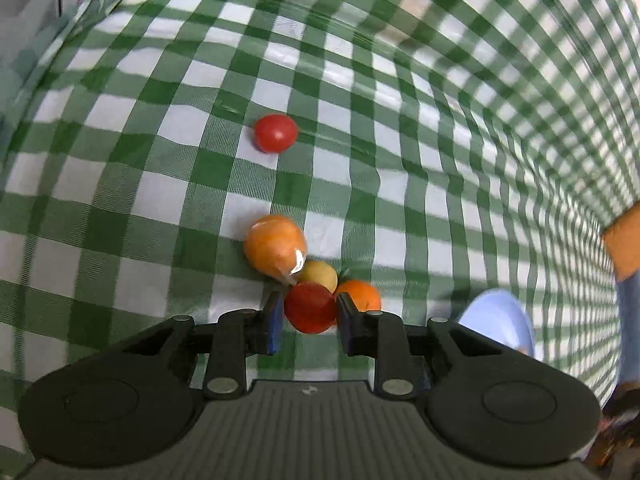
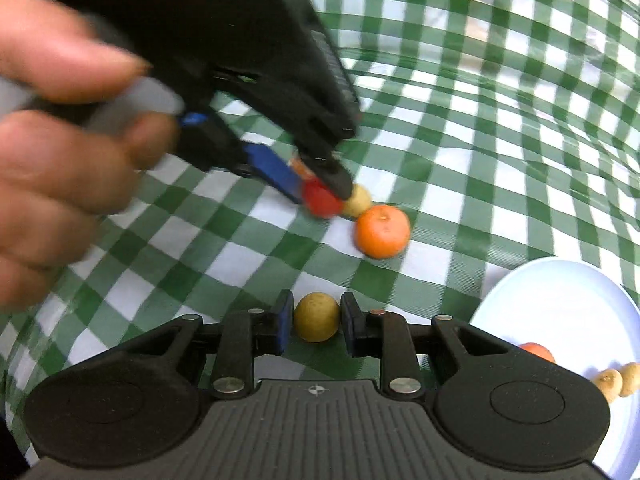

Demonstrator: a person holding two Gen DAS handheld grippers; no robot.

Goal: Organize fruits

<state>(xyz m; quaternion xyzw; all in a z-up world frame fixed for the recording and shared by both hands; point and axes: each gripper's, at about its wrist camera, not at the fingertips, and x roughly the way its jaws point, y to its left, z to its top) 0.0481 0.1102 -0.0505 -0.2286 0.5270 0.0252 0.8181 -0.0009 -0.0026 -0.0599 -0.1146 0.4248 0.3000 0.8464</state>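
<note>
Both fruits are clamped: left hand-held gripper [image 1: 310,312] on a red tomato [image 1: 310,307], right hand-held gripper [image 2: 316,322] on a yellow-green fruit [image 2: 316,317]. Lift straight, avoiding neighbours, toward the plate [image 2: 560,300].

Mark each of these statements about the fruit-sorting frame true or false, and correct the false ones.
1. The left gripper is closed on a red fruit. True.
2. The right gripper holds an orange. False: a yellow-green fruit sits between its pads; the orange lies on the checked cloth.
3. The white plate has no fruit on it. False: an orange-red piece and two small tan fruits lie near its lower edge.
4. A second red fruit lies alone on the cloth, apart from the cluster. True.
5. A hand grips the left gripper in the right wrist view. True.
</note>
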